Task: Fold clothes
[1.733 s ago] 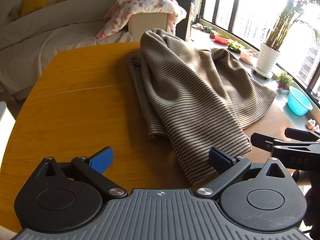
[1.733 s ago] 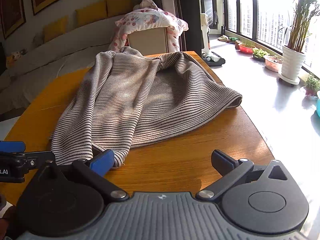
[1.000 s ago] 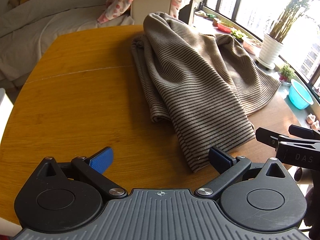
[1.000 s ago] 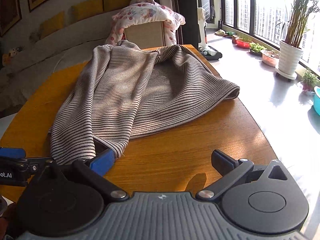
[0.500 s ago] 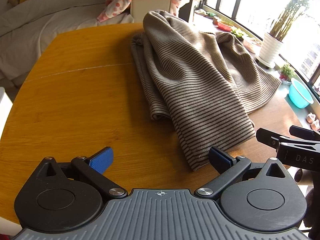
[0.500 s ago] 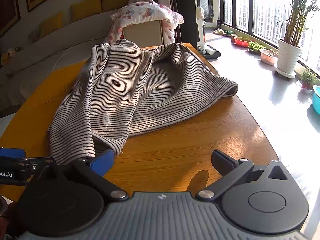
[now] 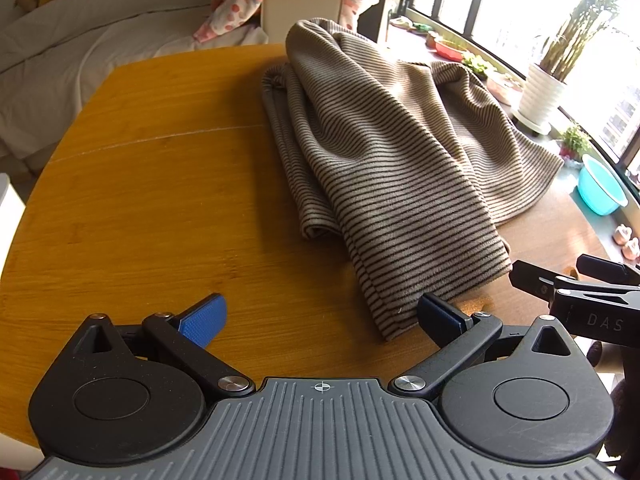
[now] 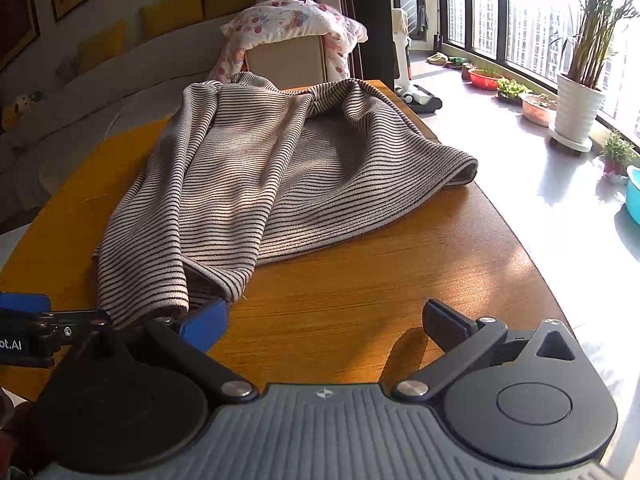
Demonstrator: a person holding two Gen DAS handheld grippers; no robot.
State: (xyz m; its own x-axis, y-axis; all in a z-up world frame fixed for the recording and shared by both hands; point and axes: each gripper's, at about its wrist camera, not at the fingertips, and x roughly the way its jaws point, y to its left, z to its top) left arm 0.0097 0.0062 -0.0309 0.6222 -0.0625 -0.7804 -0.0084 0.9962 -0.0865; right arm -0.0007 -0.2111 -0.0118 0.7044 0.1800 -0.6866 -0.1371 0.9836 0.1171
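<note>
A brown-and-beige striped garment [image 7: 392,152] lies rumpled across the wooden table [image 7: 160,208]; in the right wrist view the same striped garment [image 8: 256,184] spreads toward the far edge. My left gripper [image 7: 320,320] is open near the table's front edge, its right fingertip [image 7: 440,316] beside the garment's near corner. My right gripper [image 8: 324,320] is open too, with its left fingertip [image 8: 204,322] close against the garment's near hem. Nothing is held between either pair of fingers. Each gripper shows at the edge of the other's view.
A chair draped with a floral blanket [image 8: 296,20] stands behind the table. A pale sofa [image 7: 100,36] lies at the back left. Potted plants [image 8: 580,108] and a turquoise basin [image 7: 600,190] line the window on the right. The table [image 8: 380,280] has bare wood in front.
Both cameras have shifted slightly, so the garment's near corner now sits a little farther from my left gripper's right finger. Both grippers stay open, and the garment has not moved.
</note>
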